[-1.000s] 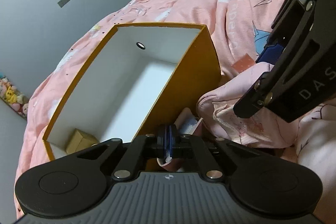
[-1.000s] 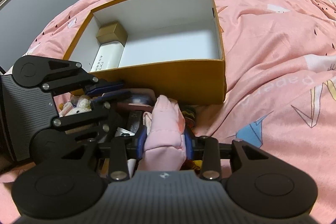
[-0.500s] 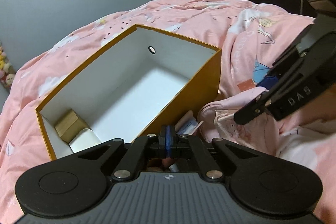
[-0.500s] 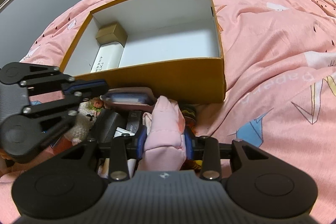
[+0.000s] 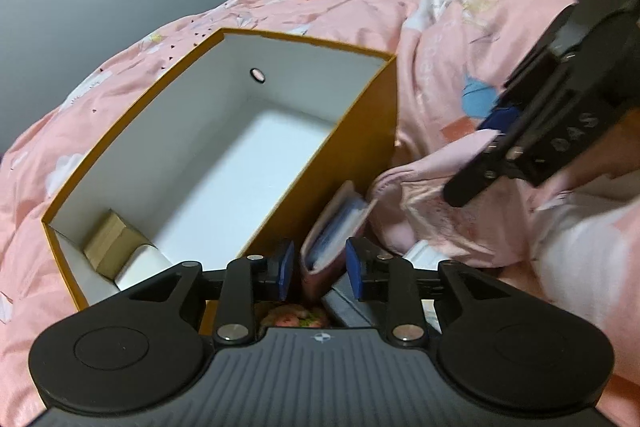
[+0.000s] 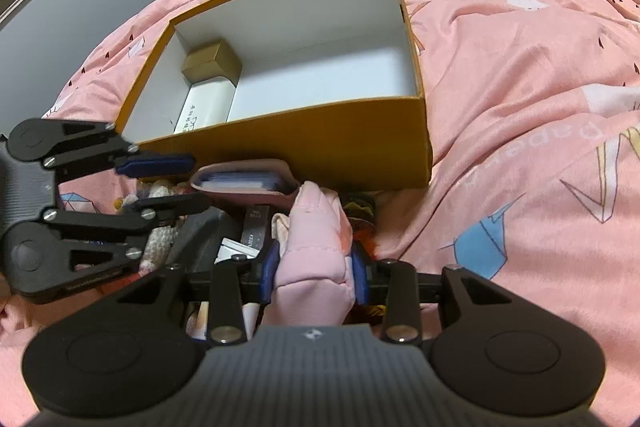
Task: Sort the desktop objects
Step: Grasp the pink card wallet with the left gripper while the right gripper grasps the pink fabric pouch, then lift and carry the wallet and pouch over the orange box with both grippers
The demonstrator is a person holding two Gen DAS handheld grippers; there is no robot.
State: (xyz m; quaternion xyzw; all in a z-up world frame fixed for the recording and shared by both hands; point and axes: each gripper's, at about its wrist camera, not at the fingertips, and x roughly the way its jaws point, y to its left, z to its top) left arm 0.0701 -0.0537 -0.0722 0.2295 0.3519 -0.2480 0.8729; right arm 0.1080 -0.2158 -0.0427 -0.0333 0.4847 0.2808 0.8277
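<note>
On a bed [image 6: 520,75] covered in a pink printed quilt, an open orange box [image 6: 320,143] with white inside walls sits just beyond a small heap of desktop clutter. Inside the box, at its left end in the right wrist view, a small tan carton [image 6: 212,65] rests against a white packet [image 6: 208,105]; the rest of the box floor is bare.

The left claw [image 5: 318,269] has its jaws opening, its blue pads standing apart on either side of a pink card pouch [image 5: 334,231] with blue contents. The pouch leans against the outer wall of the box, its lower end between the pads, which do not press on it. In the right wrist view the same pouch [image 6: 246,183] lies flat-looking just outside the box's near wall, with the left claw [image 6: 168,183] reaching in from the left, one blue pad level with the pouch's end and just beside it.

The right claw [image 6: 314,271] is clamped at a middling width on a pink padded fabric item [image 6: 316,247], which bulges up between its blue pads. From the left wrist view this right claw [image 5: 476,163] comes in from the right, over the pink fabric [image 5: 424,203].

Under and around both claws lie a dark flat case [image 6: 204,231], a metal ruler [image 6: 254,231], a crocheted toy [image 6: 160,191] and other small things too crowded to tell apart.
</note>
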